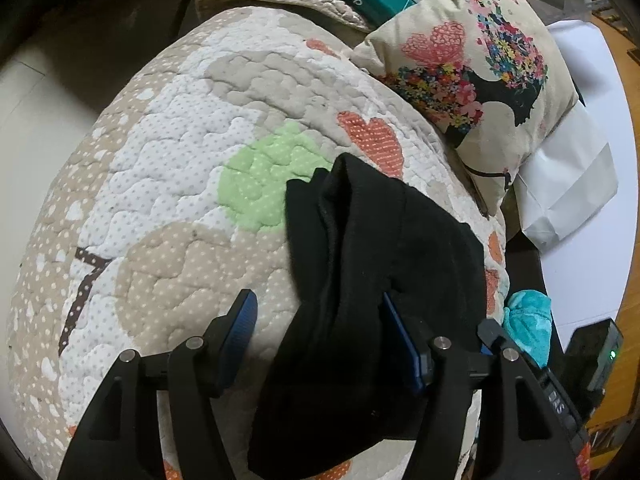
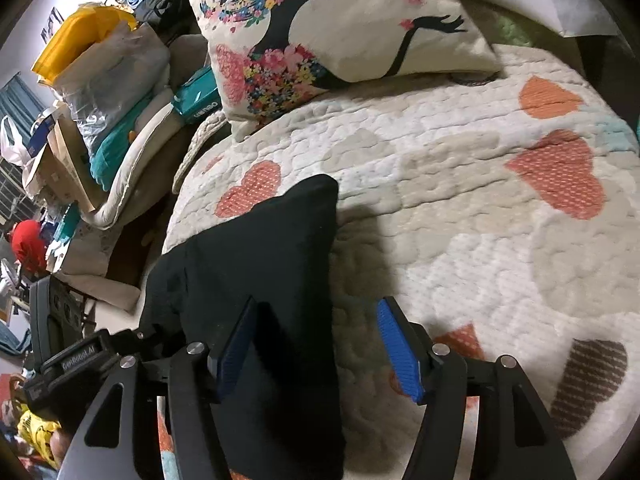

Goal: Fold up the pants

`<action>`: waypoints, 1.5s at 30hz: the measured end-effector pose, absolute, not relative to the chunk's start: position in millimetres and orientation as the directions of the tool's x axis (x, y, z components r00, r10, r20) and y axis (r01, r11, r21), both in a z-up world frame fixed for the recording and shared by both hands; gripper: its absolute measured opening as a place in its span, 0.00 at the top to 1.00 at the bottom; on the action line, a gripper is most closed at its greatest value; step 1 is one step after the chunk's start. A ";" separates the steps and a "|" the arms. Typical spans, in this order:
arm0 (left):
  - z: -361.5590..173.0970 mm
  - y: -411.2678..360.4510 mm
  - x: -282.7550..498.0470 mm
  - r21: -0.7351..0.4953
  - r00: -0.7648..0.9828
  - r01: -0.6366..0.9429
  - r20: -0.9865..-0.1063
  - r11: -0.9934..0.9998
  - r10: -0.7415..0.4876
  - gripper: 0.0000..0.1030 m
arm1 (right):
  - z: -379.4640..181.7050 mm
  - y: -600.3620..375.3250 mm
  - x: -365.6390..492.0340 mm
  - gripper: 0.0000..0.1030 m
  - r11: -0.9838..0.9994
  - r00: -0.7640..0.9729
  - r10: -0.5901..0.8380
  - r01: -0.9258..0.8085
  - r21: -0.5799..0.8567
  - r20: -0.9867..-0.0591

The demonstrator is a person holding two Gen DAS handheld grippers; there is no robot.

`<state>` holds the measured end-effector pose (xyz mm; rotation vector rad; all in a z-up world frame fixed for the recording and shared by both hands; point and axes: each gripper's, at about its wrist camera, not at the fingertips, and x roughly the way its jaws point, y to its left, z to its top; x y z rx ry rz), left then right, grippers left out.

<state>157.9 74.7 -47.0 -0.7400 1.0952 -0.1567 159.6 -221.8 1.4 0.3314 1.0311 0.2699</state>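
Pants (image 1: pixel 360 280), black and bunched, lie on my quilted bedspread (image 1: pixel 160 168) with its hearts, just below the flower-print pillow (image 1: pixel 472 80). My left tongs (image 1: pixel 316 334) stand apart; the cloth drapes against the right-hand blue pad while the other pad is clear of it, so nothing is clamped. My right tongs (image 2: pixel 316 346) also gape: the pants (image 2: pixel 256 264) lie across the left-hand pad and into the gap, and the other pad stands free over the bedspread (image 2: pixel 460 216). For containers, I see a clear plastic bag (image 2: pixel 116 76) stuffed with pale cloth beside a yellow bag (image 2: pixel 76 44) whose contents I cannot make out, and a white paper bag (image 1: pixel 568 192) past the pillow (image 2: pixel 340 28).
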 end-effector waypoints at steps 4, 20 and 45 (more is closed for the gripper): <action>-42.2 65.7 155.7 -0.505 0.469 -0.198 -0.801 0.840 -0.371 0.38 | 6.0 -215.0 143.3 0.34 0.924 0.486 0.366 -0.088 0.372 -0.793; -39.0 84.7 139.9 -0.503 0.432 -0.211 -0.817 0.838 -0.382 0.28 | 19.4 -182.5 91.8 0.34 0.945 0.483 0.327 -0.185 0.270 -0.812; 111.9 -23.1 -122.3 0.155 0.909 -0.279 -0.276 0.948 0.312 0.00 | 57.3 -185.5 -44.3 0.28 0.951 0.637 0.305 -0.237 0.197 -0.707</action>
